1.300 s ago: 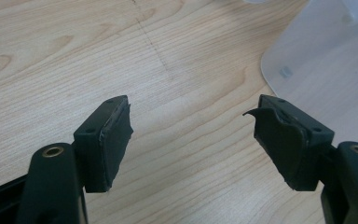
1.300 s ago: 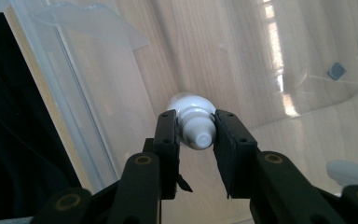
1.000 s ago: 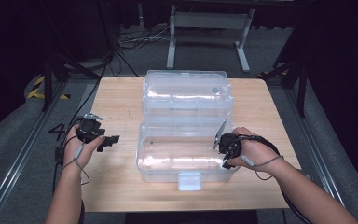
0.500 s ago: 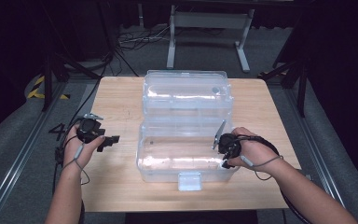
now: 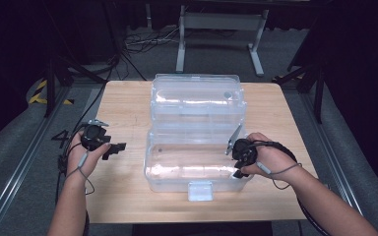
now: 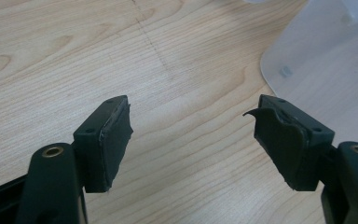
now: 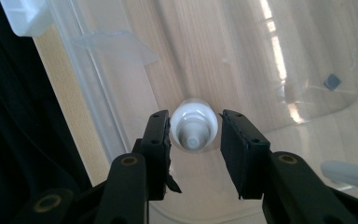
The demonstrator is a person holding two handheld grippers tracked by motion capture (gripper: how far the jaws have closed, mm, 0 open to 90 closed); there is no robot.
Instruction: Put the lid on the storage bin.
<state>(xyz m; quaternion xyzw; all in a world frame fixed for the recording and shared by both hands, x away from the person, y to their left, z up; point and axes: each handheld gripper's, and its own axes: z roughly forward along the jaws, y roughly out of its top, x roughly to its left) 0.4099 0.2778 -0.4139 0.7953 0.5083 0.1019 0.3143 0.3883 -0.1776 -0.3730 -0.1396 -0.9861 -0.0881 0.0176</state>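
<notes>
A clear plastic box (image 5: 197, 169) lies open on the wooden table (image 5: 128, 103), its lid (image 5: 195, 98) folded back on the far side. My right gripper (image 5: 238, 160) reaches into the box at its right end. In the right gripper view, a small white bottle (image 7: 193, 133) sits cap end on between the jaws of my right gripper (image 7: 194, 119). The jaws have just been opening: one pad is at the bottle's side, the other stands a little off it. My left gripper (image 5: 110, 147) hovers open over bare wood left of the box, and nothing is between the jaws of my left gripper (image 6: 193, 105).
A white latch tab (image 5: 200, 191) juts from the box's near wall. A small dark square (image 7: 332, 81) marks the clear plastic. Beyond the table stand a metal frame (image 5: 221, 22) and cables (image 5: 138, 42) on the grey floor.
</notes>
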